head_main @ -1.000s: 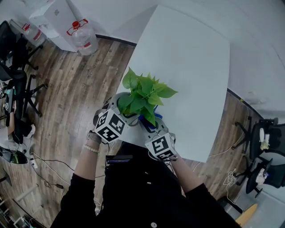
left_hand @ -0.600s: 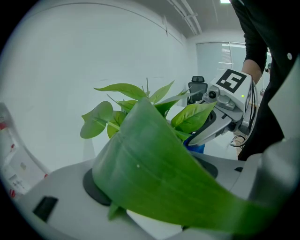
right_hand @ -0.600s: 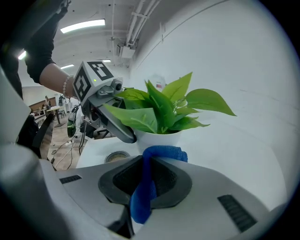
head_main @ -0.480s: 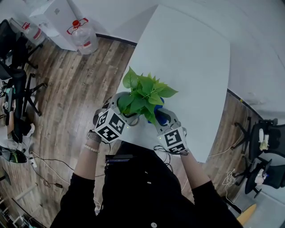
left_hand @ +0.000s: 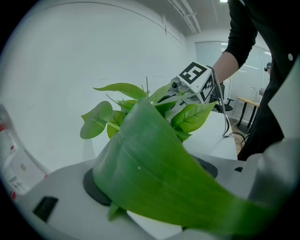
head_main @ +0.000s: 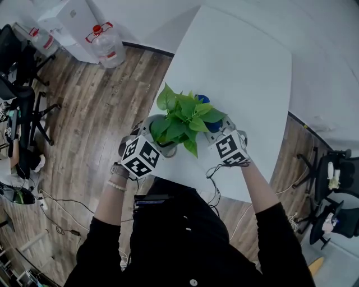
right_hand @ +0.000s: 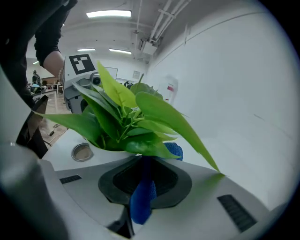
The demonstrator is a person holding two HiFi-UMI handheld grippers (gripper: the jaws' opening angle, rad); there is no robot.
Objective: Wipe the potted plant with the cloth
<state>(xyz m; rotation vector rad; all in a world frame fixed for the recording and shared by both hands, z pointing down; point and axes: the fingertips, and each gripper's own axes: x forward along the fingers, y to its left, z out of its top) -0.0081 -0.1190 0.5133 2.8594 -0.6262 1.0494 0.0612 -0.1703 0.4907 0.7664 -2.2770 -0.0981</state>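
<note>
The counter [head_main: 247, 73] carries the plant [head_main: 182, 117] near its front edge, in a pot [head_main: 166, 150] whose soil the leaves hide. My left claw [left_hand: 150, 183] stands wide by the pot, with a leaf across it. My right claw [right_hand: 145, 180] pinches the cloth [right_hand: 143, 201] under the leaves. I judge that light strokes outward along each leaf would work best.

A white bench [head_main: 241, 73] stands on a wood plank floor [head_main: 90, 123] beside a white wall [head_main: 331, 56]. Black office chairs [head_main: 19, 106] sit at both sides; strip lights [right_hand: 108, 14] glow overhead.
</note>
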